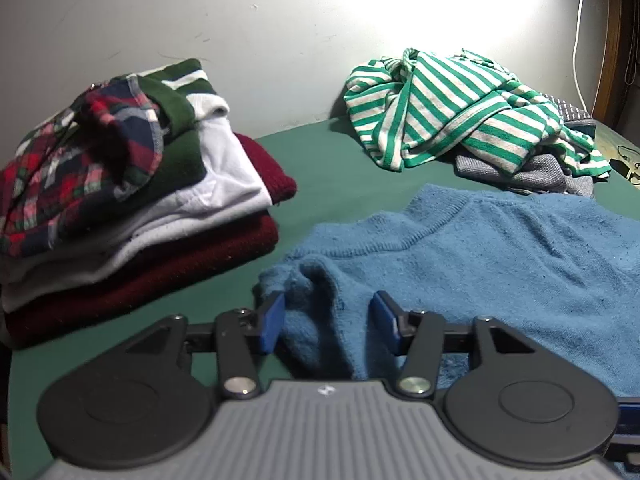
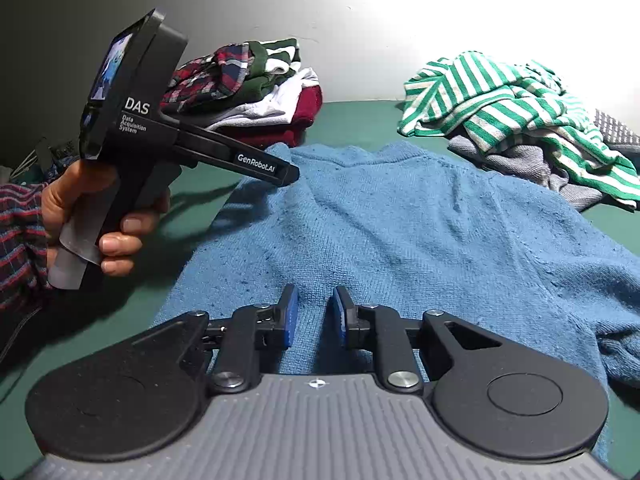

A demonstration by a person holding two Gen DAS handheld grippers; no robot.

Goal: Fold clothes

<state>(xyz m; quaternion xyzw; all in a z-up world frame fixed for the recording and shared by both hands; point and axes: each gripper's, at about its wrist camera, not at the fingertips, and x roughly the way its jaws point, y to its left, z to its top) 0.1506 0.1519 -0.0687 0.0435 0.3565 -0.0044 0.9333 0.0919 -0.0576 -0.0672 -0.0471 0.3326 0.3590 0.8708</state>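
Green table (image 1: 320, 168) against white wall (image 1: 240, 20); both tongs gape over blue sweater (image 1: 500, 248).

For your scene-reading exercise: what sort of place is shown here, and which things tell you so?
Probably a room at home set up for folding laundry: a green-covered surface against a plain wall carries a stack of folded clothes, a blue sweater spread flat, and a loose pile topped by a green-striped garment.

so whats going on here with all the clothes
A person is folding laundry with a handheld gripper in each hand. A blue sweater lies spread on the green table. The left gripper is open around a bunched sleeve edge, and the right gripper is open over the sweater's body. A folded stack sits to the left; a striped shirt lies unfolded behind.
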